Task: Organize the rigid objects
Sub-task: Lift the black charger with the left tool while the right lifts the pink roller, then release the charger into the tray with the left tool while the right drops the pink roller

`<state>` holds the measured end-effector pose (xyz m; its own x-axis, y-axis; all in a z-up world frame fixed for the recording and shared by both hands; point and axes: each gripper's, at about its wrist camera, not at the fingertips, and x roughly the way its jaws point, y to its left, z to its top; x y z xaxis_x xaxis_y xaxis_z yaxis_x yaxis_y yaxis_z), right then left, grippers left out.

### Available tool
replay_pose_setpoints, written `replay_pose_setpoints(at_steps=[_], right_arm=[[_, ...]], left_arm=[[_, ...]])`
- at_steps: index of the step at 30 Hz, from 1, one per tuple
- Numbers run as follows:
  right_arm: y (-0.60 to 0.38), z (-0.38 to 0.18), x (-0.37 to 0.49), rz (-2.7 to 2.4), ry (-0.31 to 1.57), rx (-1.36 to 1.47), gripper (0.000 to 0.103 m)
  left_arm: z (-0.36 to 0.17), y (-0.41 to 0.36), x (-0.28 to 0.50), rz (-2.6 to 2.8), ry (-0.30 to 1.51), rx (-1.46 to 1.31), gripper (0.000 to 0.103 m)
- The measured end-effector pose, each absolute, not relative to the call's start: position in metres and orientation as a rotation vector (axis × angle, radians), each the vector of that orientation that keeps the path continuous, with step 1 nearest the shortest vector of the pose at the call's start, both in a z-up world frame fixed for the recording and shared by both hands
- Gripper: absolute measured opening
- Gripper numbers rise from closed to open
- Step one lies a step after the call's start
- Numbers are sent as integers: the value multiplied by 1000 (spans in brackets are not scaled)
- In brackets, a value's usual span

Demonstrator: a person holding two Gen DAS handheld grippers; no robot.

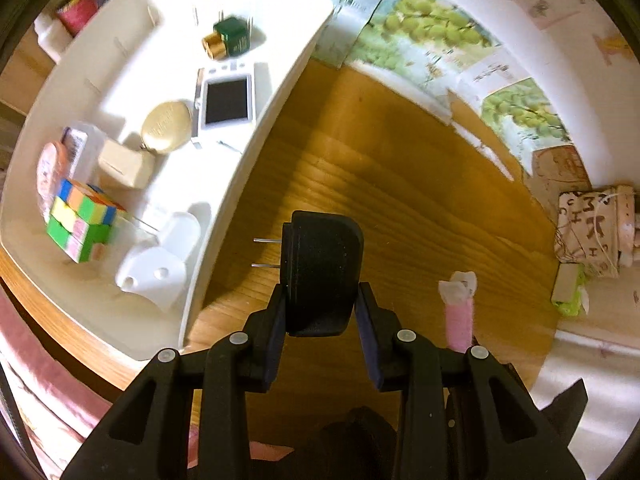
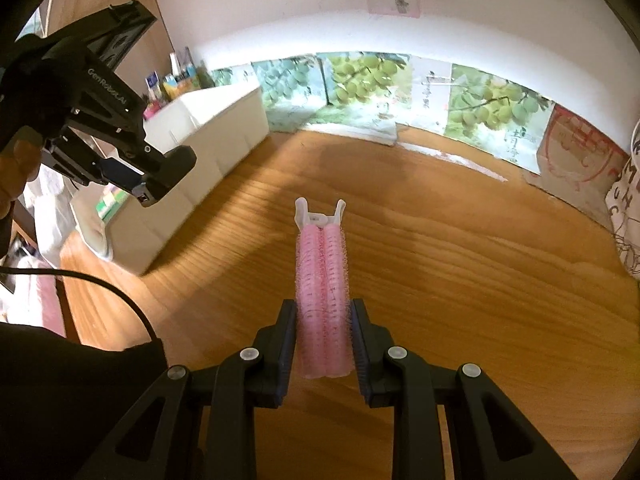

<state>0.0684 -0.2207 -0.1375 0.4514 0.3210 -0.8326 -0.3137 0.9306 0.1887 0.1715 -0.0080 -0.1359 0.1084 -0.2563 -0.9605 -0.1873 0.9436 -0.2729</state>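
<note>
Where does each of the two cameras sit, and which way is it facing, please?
Left wrist: on the left hand-held gripper, looking steeply down past its fingers, shut on a black plug adapter, at the wooden table and white tray.
Right wrist: on the right hand-held gripper, looking forward and down across the table towards the wall, shut on a pink hair roller clip; the person's hand and dark sleeve show.
Shared: the table, tray, adapter and pink clip appear in both.
</note>
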Motion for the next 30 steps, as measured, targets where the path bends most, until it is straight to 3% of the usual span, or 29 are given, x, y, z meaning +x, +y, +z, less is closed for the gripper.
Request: replay_pose_setpoints(at_steps=[14, 30], right_arm=[[-166, -114, 78, 422, 971, 43, 26], [-80, -86, 99, 348, 847, 87, 26]], left_arm=[[-86, 60, 173, -105, 1383, -300, 36], [-71, 142, 183, -175, 1314, -202, 36]])
